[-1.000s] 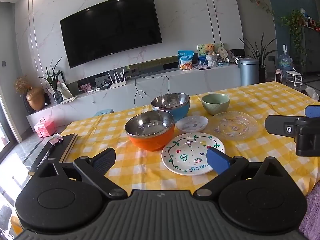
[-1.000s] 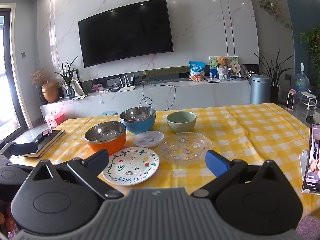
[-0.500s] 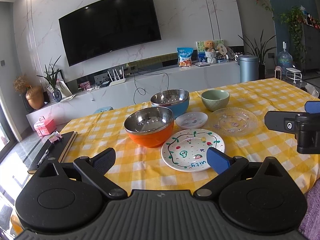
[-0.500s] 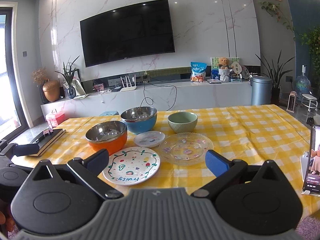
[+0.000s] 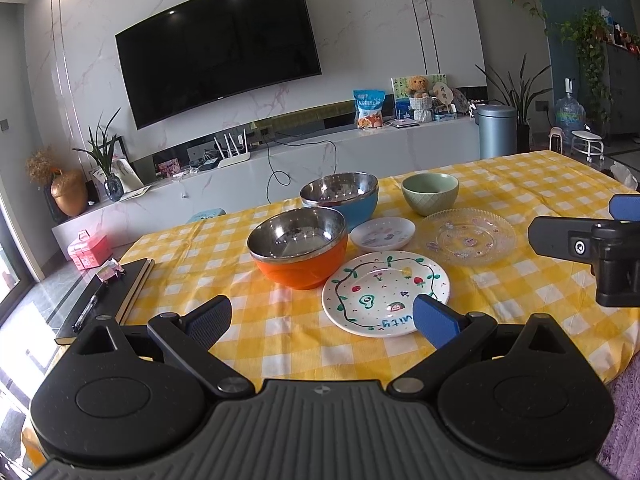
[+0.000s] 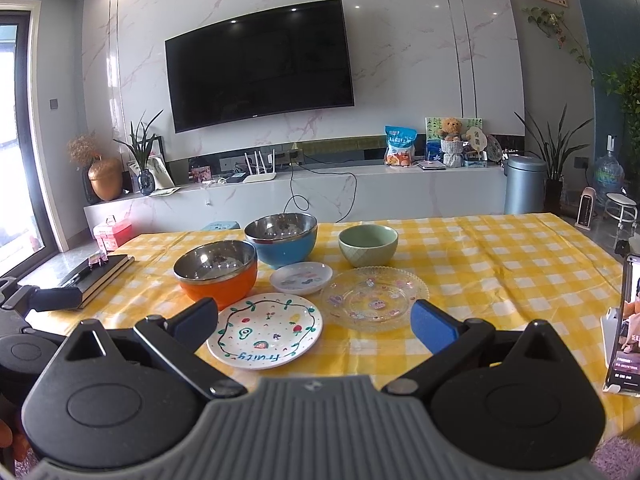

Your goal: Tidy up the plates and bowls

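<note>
The painted plate has its near rim and lettering partly hidden behind a blue finger pad. A phone at the tabletop's right edge is cut off; its screen is too small to read.

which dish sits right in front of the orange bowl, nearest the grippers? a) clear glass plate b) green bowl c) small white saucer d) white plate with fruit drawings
d: the white plate with fruit drawings lies closest to the camera, just ahead of the orange bowl, while the clear glass plate lies to its right, the small white saucer further back and the green bowl furthest.
</note>
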`<state>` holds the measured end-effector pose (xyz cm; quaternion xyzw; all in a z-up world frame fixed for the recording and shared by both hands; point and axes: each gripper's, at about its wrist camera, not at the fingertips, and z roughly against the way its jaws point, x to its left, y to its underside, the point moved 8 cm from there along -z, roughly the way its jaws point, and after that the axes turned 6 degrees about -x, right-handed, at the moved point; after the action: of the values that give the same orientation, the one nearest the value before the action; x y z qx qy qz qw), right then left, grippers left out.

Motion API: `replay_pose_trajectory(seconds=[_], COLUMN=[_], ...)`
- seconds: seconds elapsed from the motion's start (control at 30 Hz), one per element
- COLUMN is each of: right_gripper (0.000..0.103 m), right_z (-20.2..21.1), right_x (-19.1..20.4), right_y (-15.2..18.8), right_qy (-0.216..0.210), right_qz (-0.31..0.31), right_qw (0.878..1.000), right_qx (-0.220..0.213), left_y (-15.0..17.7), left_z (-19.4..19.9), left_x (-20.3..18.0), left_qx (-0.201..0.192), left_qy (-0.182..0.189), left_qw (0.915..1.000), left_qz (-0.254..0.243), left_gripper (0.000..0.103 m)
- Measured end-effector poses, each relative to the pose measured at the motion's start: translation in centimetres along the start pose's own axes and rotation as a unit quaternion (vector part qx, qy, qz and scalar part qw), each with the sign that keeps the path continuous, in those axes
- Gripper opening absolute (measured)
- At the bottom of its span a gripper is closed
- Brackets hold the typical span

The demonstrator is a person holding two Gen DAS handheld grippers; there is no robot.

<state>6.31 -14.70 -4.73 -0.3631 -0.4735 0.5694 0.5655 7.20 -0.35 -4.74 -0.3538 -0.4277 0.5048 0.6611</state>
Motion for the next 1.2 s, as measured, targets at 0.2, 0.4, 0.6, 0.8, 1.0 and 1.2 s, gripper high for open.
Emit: replay_pose_trajectory(seconds=[0.2, 0.4, 0.6, 0.8, 1.0, 1.2], right_gripper=[0.101, 0.101, 0.101, 0.101, 0.101, 0.101], right_z=[0.00, -0.07, -0.16, -0.21, -0.20, -0.23], right_x=[0.01, 0.07, 0.07, 0.06, 0.04, 0.02], right_y=[0.01, 0.16, 0.34, 0.44, 0.59, 0.54], right_qy=[0.001, 0.000, 0.001, 0.001, 0.002, 0.002], right_qz=[0.000, -0.001, -0.002, -0.001, -0.001, -0.001], right_qw=[1.000, 1.000, 1.000, 1.000, 1.000, 1.000], right_qx=[0.000, 0.002, 0.005, 0.006, 0.008, 0.009], left_y=[0.24, 0.54, 0.68, 0.50, 0.50, 0.44], left_z=[-0.02, -0.08, -0.07, -0.06, -0.04, -0.07], left_x=[-0.03, -0.09, -0.22, -0.29, -0.29, -0.27], left_qx=[0.001, 0.004, 0.008, 0.012, 0.013, 0.014], left_qy=[0.000, 0.001, 0.003, 0.004, 0.004, 0.004], left_qw=[1.0000, 1.0000, 1.0000, 0.9999, 0.9999, 0.9999], left_qz=[0.000, 0.000, -0.001, -0.001, -0.002, -0.002], left_gripper=[0.103, 0.103, 0.103, 0.103, 0.103, 0.103])
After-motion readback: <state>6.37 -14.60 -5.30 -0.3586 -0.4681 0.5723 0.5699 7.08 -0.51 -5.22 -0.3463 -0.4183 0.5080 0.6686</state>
